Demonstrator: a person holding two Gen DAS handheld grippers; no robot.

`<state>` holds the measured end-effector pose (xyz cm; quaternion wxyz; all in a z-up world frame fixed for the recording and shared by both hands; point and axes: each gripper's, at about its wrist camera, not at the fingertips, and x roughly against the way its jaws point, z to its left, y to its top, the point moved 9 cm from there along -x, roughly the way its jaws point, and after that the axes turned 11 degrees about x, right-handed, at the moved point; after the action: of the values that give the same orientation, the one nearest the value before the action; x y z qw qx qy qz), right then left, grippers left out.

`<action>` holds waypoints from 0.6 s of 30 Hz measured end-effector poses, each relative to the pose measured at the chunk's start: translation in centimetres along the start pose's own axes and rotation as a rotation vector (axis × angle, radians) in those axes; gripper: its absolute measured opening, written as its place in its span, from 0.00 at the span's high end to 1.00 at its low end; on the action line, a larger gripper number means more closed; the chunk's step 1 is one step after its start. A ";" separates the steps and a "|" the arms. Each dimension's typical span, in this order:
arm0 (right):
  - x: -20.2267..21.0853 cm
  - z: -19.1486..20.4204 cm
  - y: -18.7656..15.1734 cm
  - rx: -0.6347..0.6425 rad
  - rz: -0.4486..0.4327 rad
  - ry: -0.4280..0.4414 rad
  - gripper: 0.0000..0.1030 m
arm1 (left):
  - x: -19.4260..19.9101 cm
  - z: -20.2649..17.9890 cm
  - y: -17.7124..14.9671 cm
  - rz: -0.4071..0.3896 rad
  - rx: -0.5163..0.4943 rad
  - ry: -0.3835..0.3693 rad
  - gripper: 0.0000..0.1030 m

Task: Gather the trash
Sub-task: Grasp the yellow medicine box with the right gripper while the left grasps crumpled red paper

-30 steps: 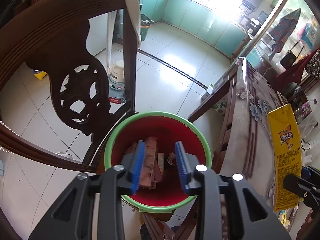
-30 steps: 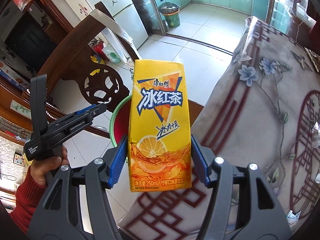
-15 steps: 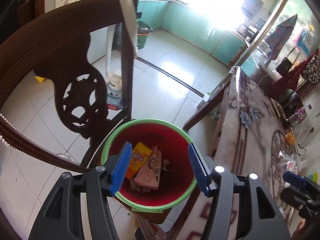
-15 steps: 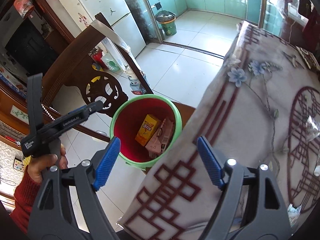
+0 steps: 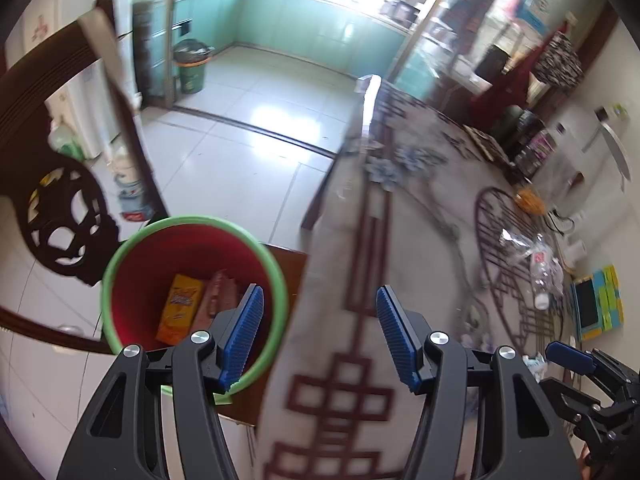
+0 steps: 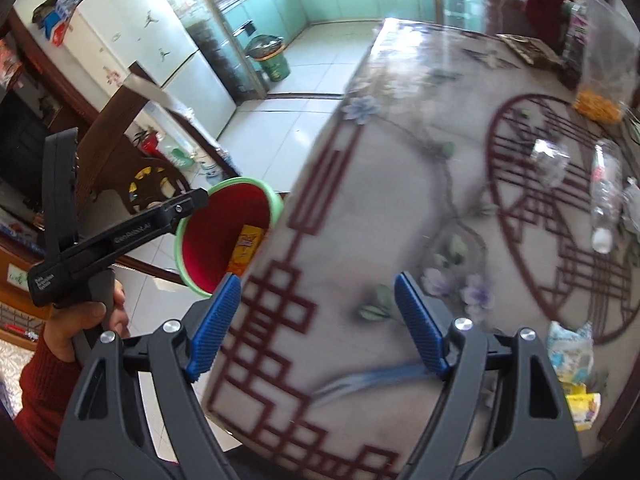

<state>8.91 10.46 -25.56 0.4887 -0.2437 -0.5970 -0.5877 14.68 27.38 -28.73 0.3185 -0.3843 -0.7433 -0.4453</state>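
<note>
A red bucket with a green rim (image 5: pixel 120 256) (image 6: pixel 200 248) stands on a chair seat beside the table. In it lie a yellow drink carton (image 5: pixel 180 308) (image 6: pixel 246 250) and a brown pack (image 5: pixel 218 300). My left gripper (image 5: pixel 318 336) is open and empty over the table edge, right of the bucket. My right gripper (image 6: pixel 316 324) is open and empty over the patterned tablecloth (image 6: pixel 380 208). On the table lie a clear plastic bottle (image 6: pixel 604 196) (image 5: pixel 542 276), crumpled clear plastic (image 6: pixel 548 160) and small wrappers (image 6: pixel 570 352).
A carved dark wooden chair back (image 5: pixel 60 208) rises left of the bucket. A green waste bin (image 5: pixel 190 70) stands on the tiled floor by the kitchen. A bag with orange contents (image 6: pixel 600 96) sits at the table's far side. A fridge (image 6: pixel 160 52) is at left.
A second ago my right gripper held the yellow carton; it dropped into the bucket half a second ago. Both grippers have since swung right, from the bucket toward the table.
</note>
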 end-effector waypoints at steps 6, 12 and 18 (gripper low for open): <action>3.6 -8.7 -4.1 -0.084 0.022 -0.123 0.25 | -0.7 -5.9 -2.6 0.032 -0.082 -0.047 0.45; 6.3 -16.8 -10.9 -0.021 0.151 -0.200 0.25 | -0.5 -11.8 -7.8 0.073 -0.171 -0.102 0.42; 6.6 -20.6 -16.7 0.141 0.309 -0.094 0.25 | -0.8 -16.0 -14.4 0.142 -0.179 -0.114 0.42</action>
<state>-2.08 -13.91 -30.97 0.5605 -0.3248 -0.6145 -0.4501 4.82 8.18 -28.94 0.2708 -0.4877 -0.6884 -0.4636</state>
